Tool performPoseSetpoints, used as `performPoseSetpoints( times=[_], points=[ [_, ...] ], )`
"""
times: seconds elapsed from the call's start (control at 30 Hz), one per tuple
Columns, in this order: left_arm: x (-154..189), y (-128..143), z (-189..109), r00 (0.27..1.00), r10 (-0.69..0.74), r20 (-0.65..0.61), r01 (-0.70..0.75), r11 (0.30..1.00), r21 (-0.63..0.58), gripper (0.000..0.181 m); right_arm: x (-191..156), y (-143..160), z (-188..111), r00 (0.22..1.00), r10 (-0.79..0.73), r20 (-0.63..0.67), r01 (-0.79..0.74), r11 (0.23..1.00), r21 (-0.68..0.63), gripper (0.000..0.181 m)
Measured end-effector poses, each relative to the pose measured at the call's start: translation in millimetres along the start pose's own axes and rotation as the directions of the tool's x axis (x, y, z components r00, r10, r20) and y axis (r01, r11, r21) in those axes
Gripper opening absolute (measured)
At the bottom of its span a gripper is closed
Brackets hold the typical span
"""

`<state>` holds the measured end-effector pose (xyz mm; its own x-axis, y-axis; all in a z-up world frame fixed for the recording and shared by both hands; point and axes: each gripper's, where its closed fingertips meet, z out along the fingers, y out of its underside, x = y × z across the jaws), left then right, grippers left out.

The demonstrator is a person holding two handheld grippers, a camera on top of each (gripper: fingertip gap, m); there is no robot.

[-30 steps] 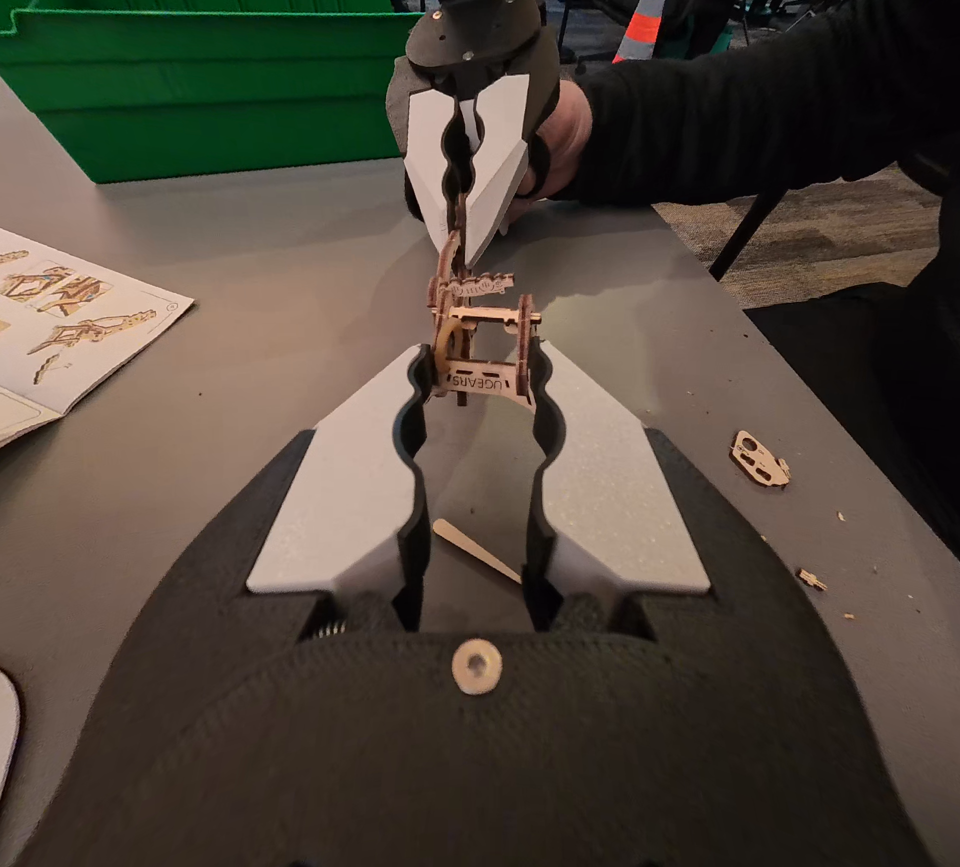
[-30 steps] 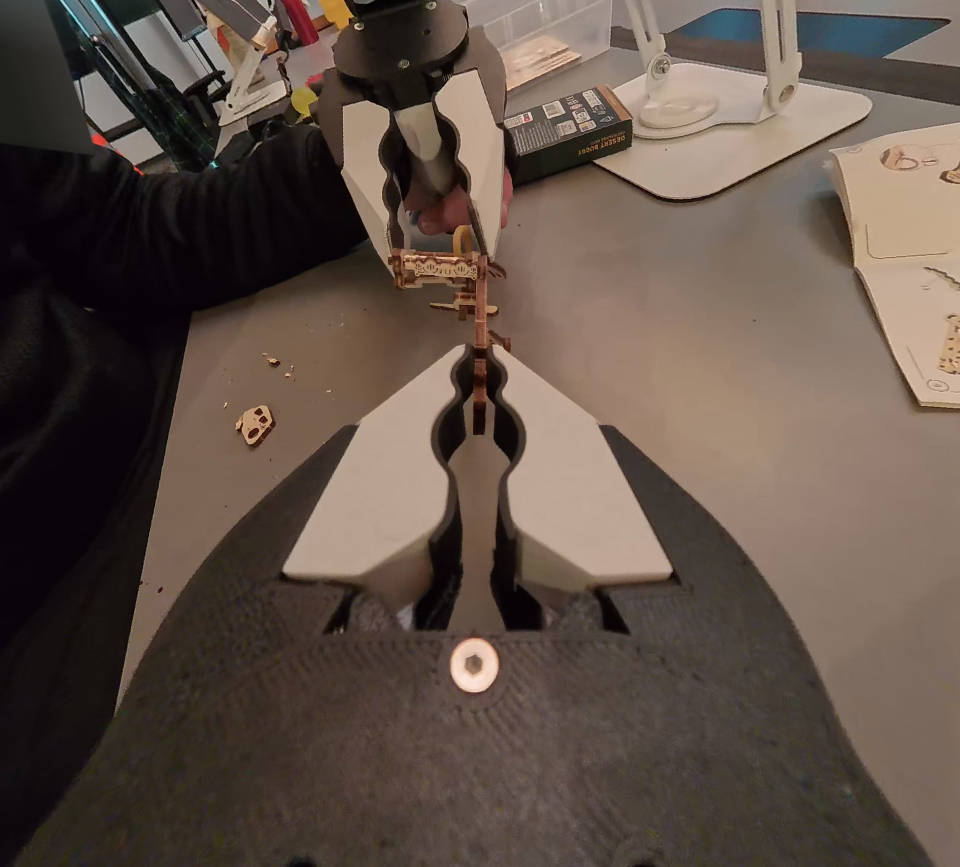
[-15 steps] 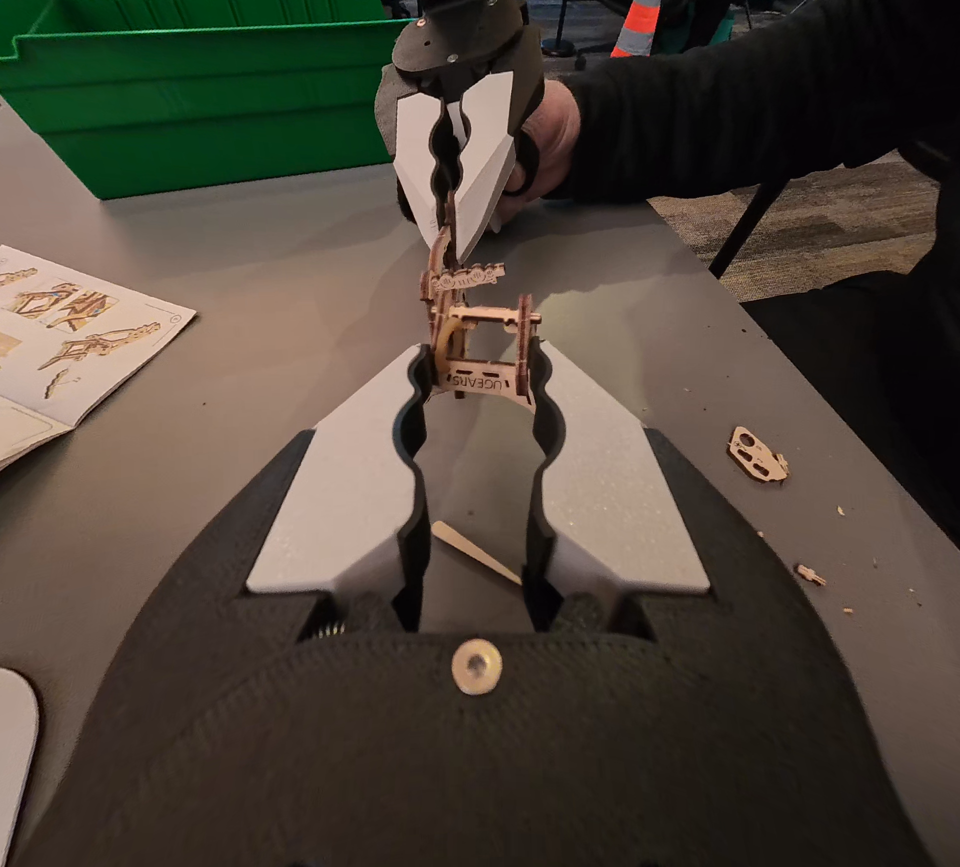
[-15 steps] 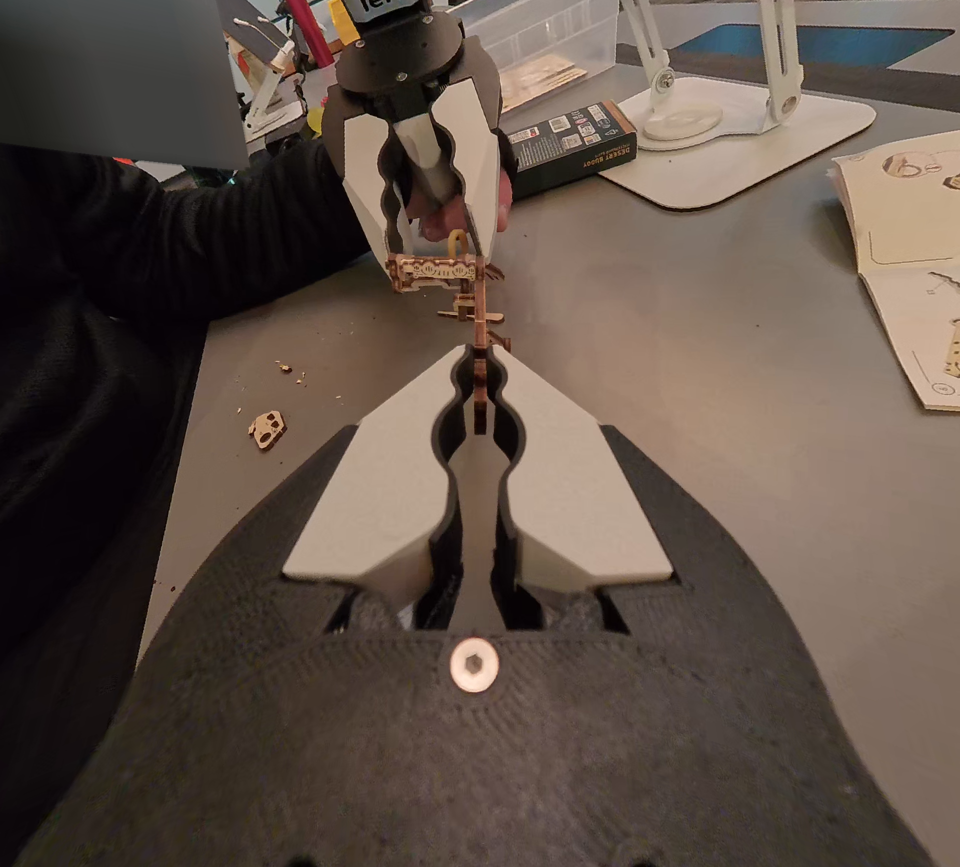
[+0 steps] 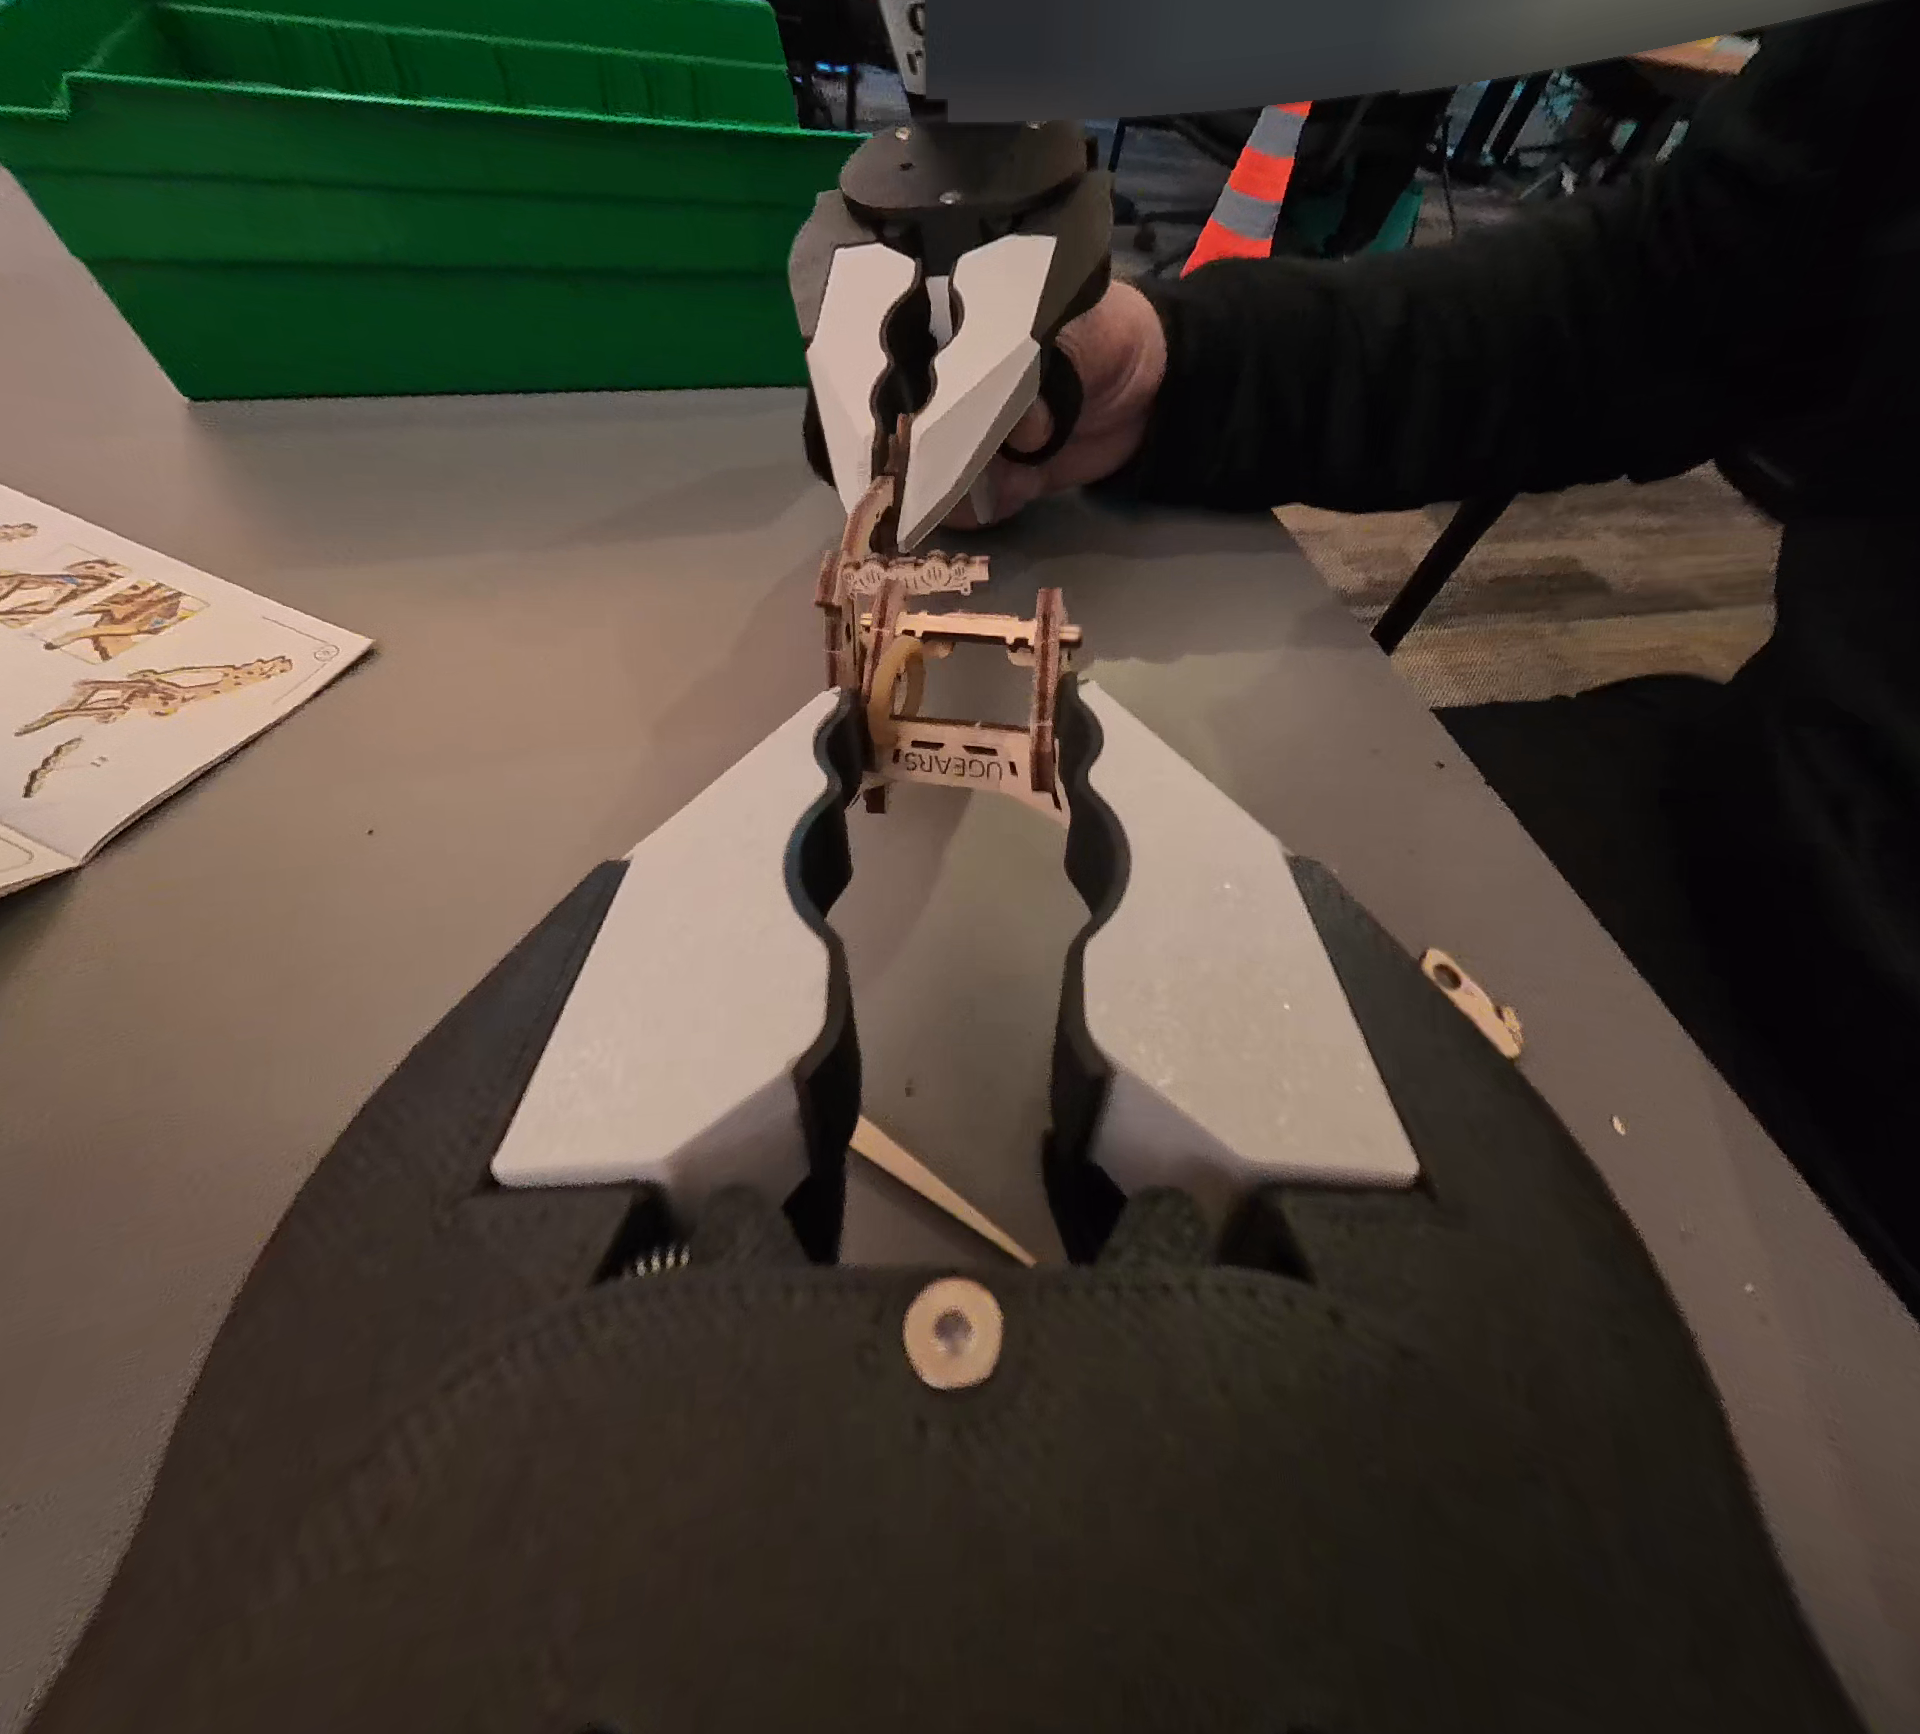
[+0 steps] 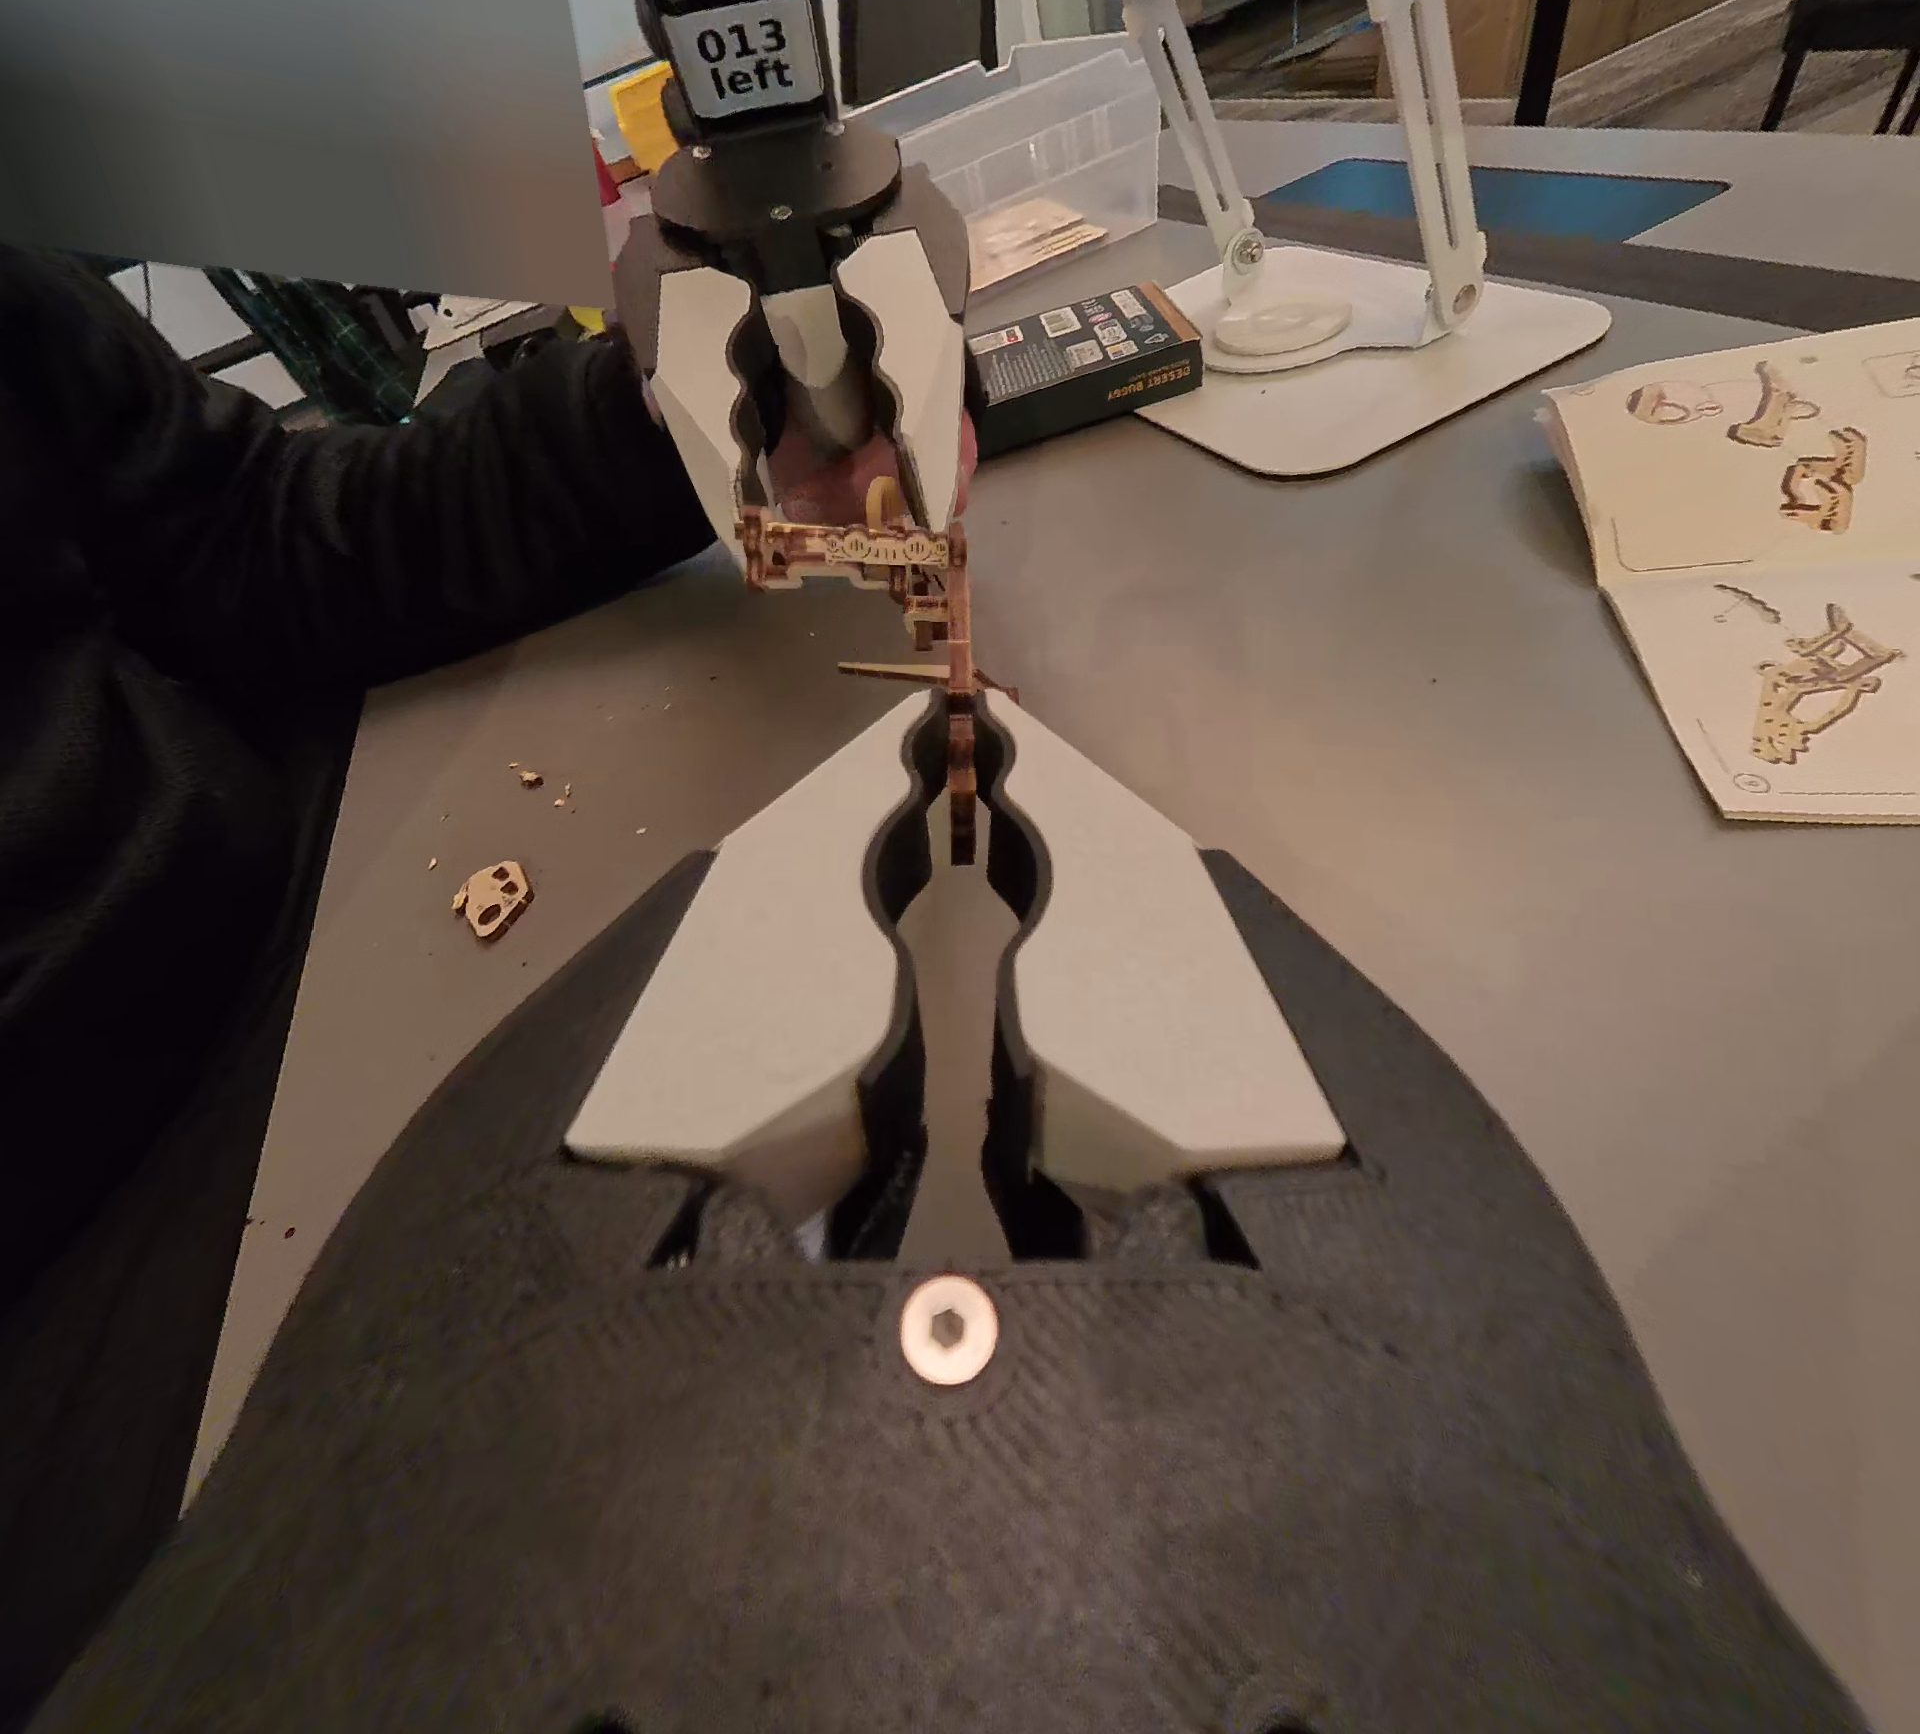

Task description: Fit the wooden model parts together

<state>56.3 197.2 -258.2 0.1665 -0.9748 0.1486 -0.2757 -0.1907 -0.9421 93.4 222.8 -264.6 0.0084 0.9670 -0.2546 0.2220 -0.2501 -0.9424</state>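
The grey table (image 5: 540, 479) fills the lower part of both views. In the left wrist view, a green plastic bin (image 5: 416, 167) occupies the upper left of the frame, and a printed instruction sheet (image 5: 125, 656) lies at the left edge. In the right wrist view, a white stand (image 6: 1382, 334) sits at the upper right, an open instruction booklet (image 6: 1787, 583) at the right edge, a clear plastic bin (image 6: 1039, 157) at upper centre, and a dark cardboard box (image 6: 1091, 365) just left of the stand's base. The left gripper (image 5: 956, 728), at frame centre in its own view, is clamped on the two side plates of a small wooden frame assembly (image 5: 966, 708), held above the table. The right gripper (image 6: 961, 708), at frame centre in its own view, is closed edge-on upon a thin flat wooden part (image 6: 961, 749), whose far end meets the assembly at its left side plate as seen in the left wrist view. A loose wooden piece (image 6: 494, 895) lies on the table at centre left of the right wrist view, with wood crumbs (image 6: 540, 780) above it. A thin wooden stick (image 5: 935, 1196) lies on the table between the left gripper's fingers.
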Motion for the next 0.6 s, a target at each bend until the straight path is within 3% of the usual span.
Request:
performPoseSetpoints(
  times=[0.4, 0.6],
  points=[
    [-7.2, -9.2, -5.9, 0.997, -0.072, 0.002, 0.072, 0.994, 0.076, 0.035, 5.7, -7.8, -6.5, 0.999, 0.034, -0.015, -0.033, 0.997, 0.063, 0.0],
    [-7.2, -7.4, -2.1, 0.997, -0.076, 0.012, 0.075, 0.996, 0.054, 0.036, 6.7, -7.0, -5.8, 0.999, 0.041, -0.018, -0.04, 0.998, 0.057, 0.0]
  ],
)
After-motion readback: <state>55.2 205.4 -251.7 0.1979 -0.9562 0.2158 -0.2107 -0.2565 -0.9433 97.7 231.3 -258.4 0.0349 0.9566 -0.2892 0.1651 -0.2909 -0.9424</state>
